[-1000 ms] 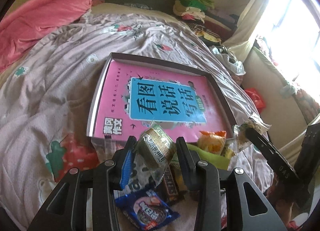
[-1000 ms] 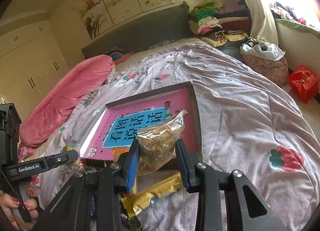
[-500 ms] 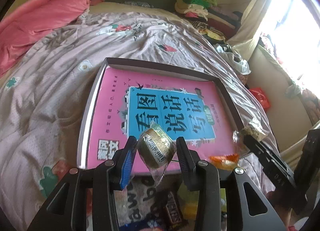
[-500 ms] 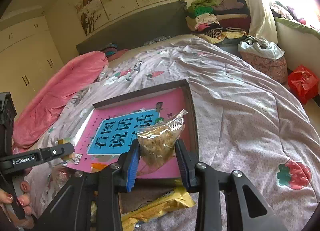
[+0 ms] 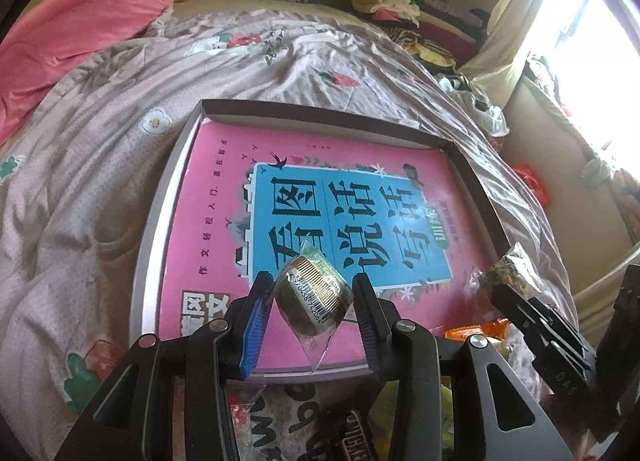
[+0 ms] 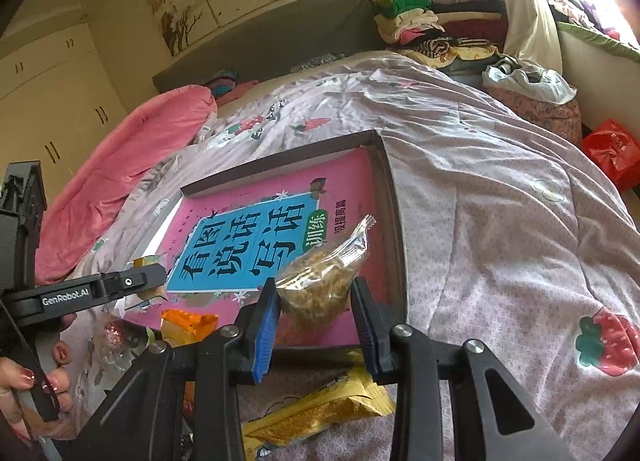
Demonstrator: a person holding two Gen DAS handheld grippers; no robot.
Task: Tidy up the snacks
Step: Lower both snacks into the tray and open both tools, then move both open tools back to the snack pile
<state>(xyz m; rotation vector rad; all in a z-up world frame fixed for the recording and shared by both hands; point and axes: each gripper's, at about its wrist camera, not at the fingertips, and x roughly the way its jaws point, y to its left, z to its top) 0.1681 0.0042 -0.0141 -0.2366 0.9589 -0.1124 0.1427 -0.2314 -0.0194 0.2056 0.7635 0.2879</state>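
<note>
- The left gripper, black with one blue pad, is clenched on a round greenish-brown snack in clear plastic wrap with a barcode; the snack hangs over the near edge of the tray.
- The right gripper grasps a clear plastic bag of golden-brown crumbly snack between its pads, above the tray's near right corner.
- Loose snacks lie on the quilt just in front of the tray: a long yellow foil packet, an orange packet touching the tray's near edge, and a dark chocolate bar wrapper.
- A hand with red-painted nails grips the left tool's handle at the edge of the right view.
- The shallow dark-rimmed cardboard tray rests on the bed, holding a pink book with a blue title panel flat inside it.
- The pale lilac quilt with strawberry prints covers the bed.
- A rolled pink blanket lies near the dark headboard.
- Folded clothes are stacked beside the bed's far corner.
</note>
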